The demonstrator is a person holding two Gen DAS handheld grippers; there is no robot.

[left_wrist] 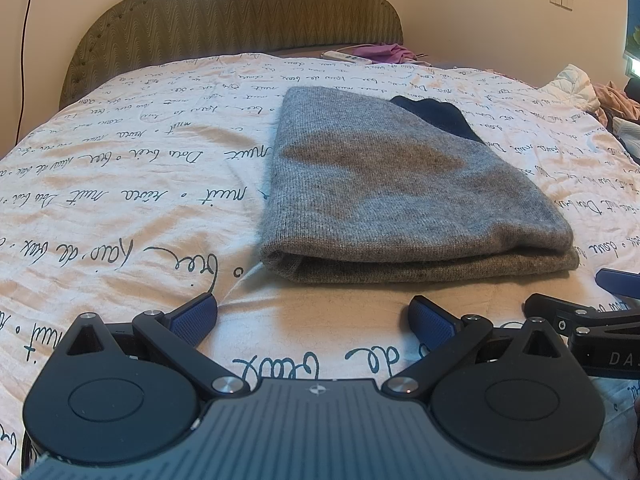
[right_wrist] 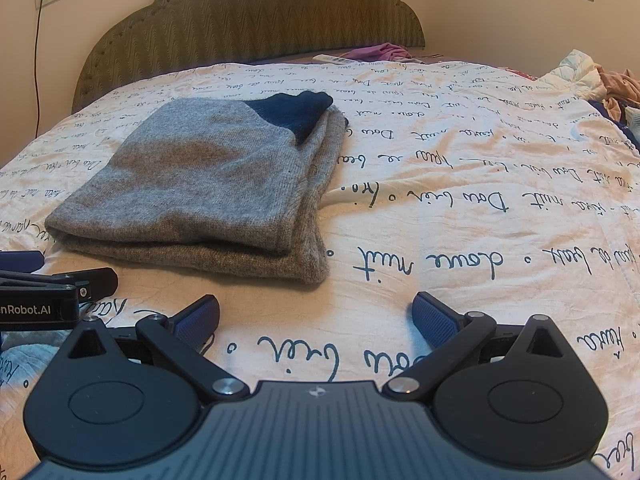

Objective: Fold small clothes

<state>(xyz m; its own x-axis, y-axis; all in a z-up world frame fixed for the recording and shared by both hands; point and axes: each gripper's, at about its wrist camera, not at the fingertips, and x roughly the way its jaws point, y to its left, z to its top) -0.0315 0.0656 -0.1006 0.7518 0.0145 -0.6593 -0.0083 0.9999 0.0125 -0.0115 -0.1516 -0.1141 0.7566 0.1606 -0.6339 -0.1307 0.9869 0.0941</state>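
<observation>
Cream walls and an olive zigzag-patterned headboard (left_wrist: 240, 12) back a bed spread with a white sheet (left_wrist: 120, 200) printed in dark cursive script. On that sheet lies the folded grey knit garment (left_wrist: 400, 184), stacked in flat layers with a navy blue part (right_wrist: 292, 114) showing at its far end. In the left wrist view the garment sits at about one o'clock from the left hand-held gripper (left_wrist: 313, 320), a little beyond its fingertips and not touching them; in the right wrist view it sits at about eleven o'clock from the right hand-held gripper (right_wrist: 316, 320), likewise apart. Both hand-held grippers hover low over the sheet with their blue-padded fingers spread wide and nothing between them. They are side by side, each showing at the edge of the other's view. Loose clothes (left_wrist: 600, 96) are heaped at the bed's edge around two o'clock, and a purple cloth (right_wrist: 380, 53) lies near the headboard.
</observation>
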